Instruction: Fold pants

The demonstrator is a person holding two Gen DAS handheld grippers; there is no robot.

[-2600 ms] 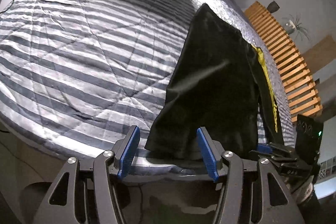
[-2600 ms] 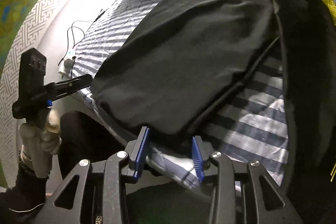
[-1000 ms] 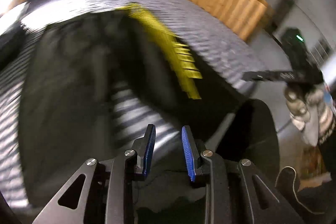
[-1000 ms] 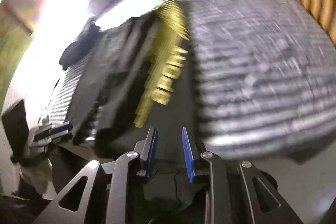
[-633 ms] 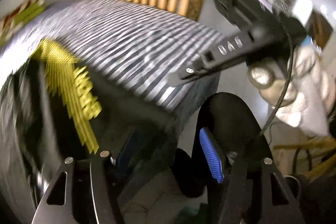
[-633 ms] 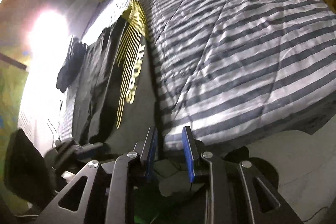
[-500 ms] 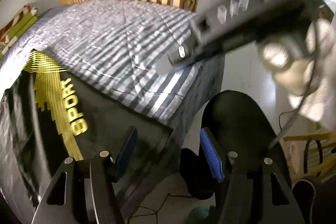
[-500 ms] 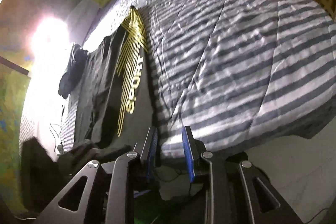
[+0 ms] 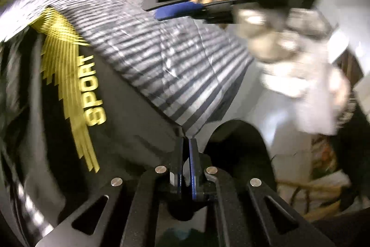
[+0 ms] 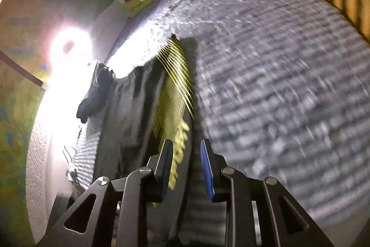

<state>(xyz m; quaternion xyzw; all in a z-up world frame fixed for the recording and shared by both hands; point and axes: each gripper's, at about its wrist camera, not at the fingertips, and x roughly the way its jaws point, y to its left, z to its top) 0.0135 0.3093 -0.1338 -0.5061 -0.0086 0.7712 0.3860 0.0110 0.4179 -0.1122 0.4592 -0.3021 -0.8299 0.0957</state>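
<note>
Pinching the near hem corner of the black pants (image 9: 138, 122), left claw (image 9: 186, 145) is clamping shut; right claw (image 10: 186, 154) is hovering open above the striped bed (image 10: 277, 85).

Black pants (image 9: 129, 112) with yellow "SPORT" print on a grey-striped bedspread (image 9: 180, 66).

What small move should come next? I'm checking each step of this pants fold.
Probably bring the right gripper down and close it on the pants' hem edge. The left gripper looks shut on the hem corner at the bed's edge, while the right one is open above the fabric, holding nothing.
</note>
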